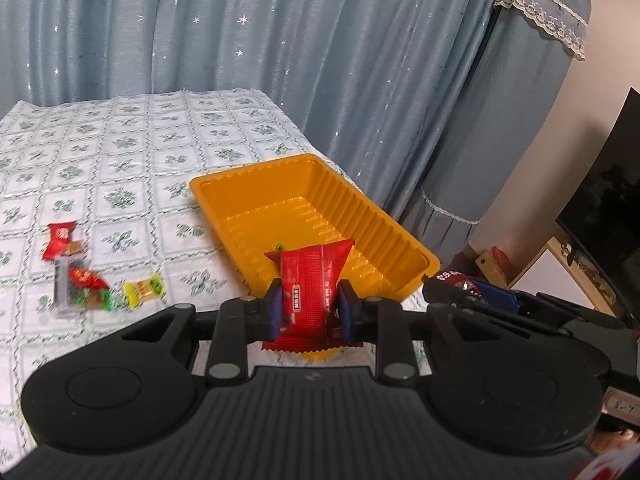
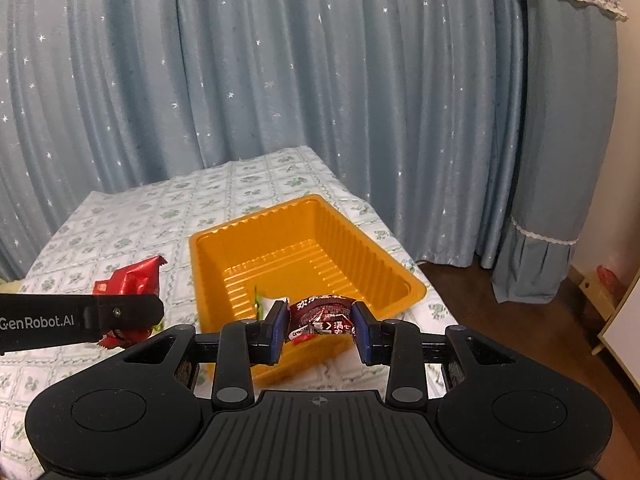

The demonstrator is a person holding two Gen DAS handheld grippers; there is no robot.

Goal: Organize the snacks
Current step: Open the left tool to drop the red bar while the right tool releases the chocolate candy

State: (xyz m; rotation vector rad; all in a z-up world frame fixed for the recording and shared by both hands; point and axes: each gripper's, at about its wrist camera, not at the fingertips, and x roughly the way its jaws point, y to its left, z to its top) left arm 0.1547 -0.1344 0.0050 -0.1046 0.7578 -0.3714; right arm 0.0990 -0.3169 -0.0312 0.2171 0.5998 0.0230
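Observation:
An orange plastic tray (image 1: pixel 224 200) (image 2: pixel 360 256) lies on the flowered tablecloth, with a small green-and-white snack (image 2: pixel 262 304) at its near end. My left gripper (image 1: pixel 310 306) is shut on a red snack packet (image 1: pixel 310 280), held upright just before the tray's near rim. My right gripper (image 2: pixel 320 326) is shut on a dark red wrapped snack (image 2: pixel 322 316), also over the tray's near edge. In the right wrist view the left gripper (image 2: pixel 132 312) and its red packet (image 2: pixel 132 280) show at the left. In the left wrist view the right gripper (image 1: pixel 480 294) shows at the right edge.
Several loose snacks lie left of the tray: a red packet (image 1: pixel 60 238), a red-and-green one (image 1: pixel 86 280) and a yellow one (image 1: pixel 144 289). Blue starred curtains (image 1: pixel 280 40) hang behind the table (image 1: pixel 120 140). A dark screen (image 1: pixel 608 208) and floor are to the right.

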